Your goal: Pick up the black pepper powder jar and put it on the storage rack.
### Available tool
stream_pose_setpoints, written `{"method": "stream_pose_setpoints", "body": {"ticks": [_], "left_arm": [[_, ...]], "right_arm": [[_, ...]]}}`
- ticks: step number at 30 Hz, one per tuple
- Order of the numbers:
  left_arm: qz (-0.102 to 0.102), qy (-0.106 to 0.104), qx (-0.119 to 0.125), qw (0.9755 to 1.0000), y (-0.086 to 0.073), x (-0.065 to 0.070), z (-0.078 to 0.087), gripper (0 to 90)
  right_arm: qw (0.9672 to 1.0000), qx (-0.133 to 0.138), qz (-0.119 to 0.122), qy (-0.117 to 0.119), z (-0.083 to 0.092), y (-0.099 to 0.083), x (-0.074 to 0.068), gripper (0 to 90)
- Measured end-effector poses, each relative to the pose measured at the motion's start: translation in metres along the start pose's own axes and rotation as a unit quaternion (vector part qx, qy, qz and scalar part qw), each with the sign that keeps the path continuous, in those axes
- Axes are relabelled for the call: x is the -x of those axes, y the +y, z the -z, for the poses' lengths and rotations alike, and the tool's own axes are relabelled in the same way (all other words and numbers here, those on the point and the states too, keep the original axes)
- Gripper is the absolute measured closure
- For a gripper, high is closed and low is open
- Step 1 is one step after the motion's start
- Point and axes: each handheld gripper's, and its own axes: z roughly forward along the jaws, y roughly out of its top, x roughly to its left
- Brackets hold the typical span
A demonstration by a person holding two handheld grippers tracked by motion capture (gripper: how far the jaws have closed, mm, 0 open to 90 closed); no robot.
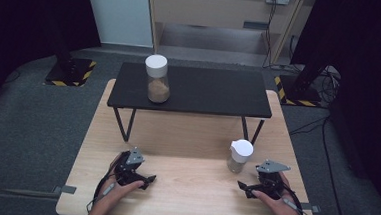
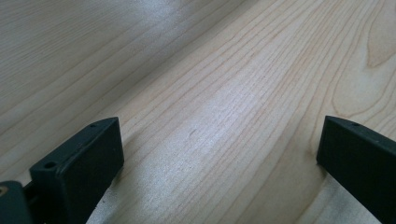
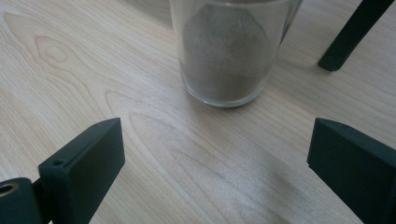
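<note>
1. High view: the person's two hands rest on the near part of the light wooden counter (image 1: 184, 182), the left hand-held gripper (image 1: 146, 180) at the left and the right hand-held gripper (image 1: 243, 187) at the right, well apart from each other.
2. Just beyond the right hand-held gripper stands a small glass jar (image 1: 239, 156) with a white lid, upright on the counter, holding a brownish powder (the fill reaches only part of the way up).
3. Right gripper view: the same small glass jar (image 3: 229, 51) stands ahead of the two black jaws, a little beyond their tips and roughly midway between them. The jaws are spread wide, with bare wood between them; nothing is gripped, and neither pad touches the glass. A black leg (image 3: 350, 35) of the low shelf shows at the upper right.
4. Left gripper view: the jaws of the left hand-held gripper (image 2: 219, 144) also stand wide apart over bare wood grain, holding nothing.
5. Farther back, a low black shelf (image 1: 214, 91) on thin legs stands on the counter. On its left part is a taller glass jar (image 1: 158, 80) with a white lid, upright, with tan powder in its lower half (well away from both hands).
</note>
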Motion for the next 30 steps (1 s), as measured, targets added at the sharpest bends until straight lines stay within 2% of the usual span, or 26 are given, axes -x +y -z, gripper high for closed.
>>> {"method": "stream_pose_setpoints", "body": {"ticks": [30], "left_arm": [[0.001, 0.001, 0.0, 1.0, 0.0, 0.0, 0.0, 0.0]], "right_arm": [[0.9996, 0.028, 0.0, 0.01, 0.0, 0.015, 0.0, 5.6]]}}
